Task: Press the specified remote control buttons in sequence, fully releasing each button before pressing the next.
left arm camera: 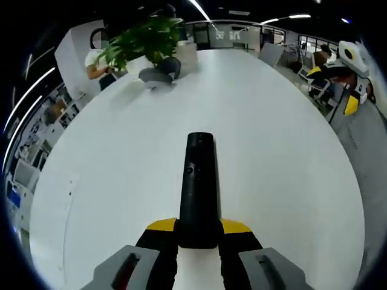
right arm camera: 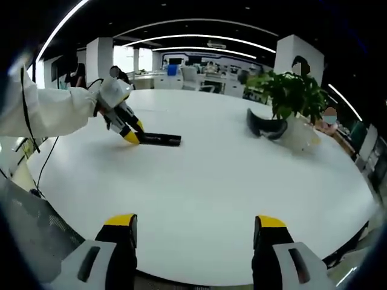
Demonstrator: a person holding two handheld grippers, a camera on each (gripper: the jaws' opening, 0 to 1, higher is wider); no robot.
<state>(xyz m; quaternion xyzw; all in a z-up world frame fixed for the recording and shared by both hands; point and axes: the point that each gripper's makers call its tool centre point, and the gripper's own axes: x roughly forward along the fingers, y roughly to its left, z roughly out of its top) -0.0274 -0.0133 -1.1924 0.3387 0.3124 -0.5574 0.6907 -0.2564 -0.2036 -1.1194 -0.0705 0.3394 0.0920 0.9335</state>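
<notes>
Black and slim, the remote control (left arm camera: pixel 198 187) is lying flat on the white counter (left arm camera: pixel 278 151), its near end sitting between the yellow-tipped fingers of the left gripper (left arm camera: pixel 198 232), which are closing on its sides and grasping it; in the right gripper view the same remote (right arm camera: pixel 158 139) is showing at about ten o'clock, well apart from the right gripper (right arm camera: pixel 195 232), whose fingers are standing wide and released, holding nothing. The main risk, as I judge it, is coming from that gap: the right gripper is reaching from far off, so a press arriving at an angle could be skidding the remote sideways or tipping its free far end, and a loose left hold would be letting it slide. A fast second press could also be landing before the first button is fully rising. The buttons themselves are too small to tell apart. Room is looking generous: bare counter is spreading around the remote on every side, the counter edge is running close under the right gripper at six o'clock, and the potted plant (right arm camera: pixel 290 93) with a dark curved object (right arm camera: pixel 265 127) beside it is sitting near two o'clock, clear of the path.
</notes>
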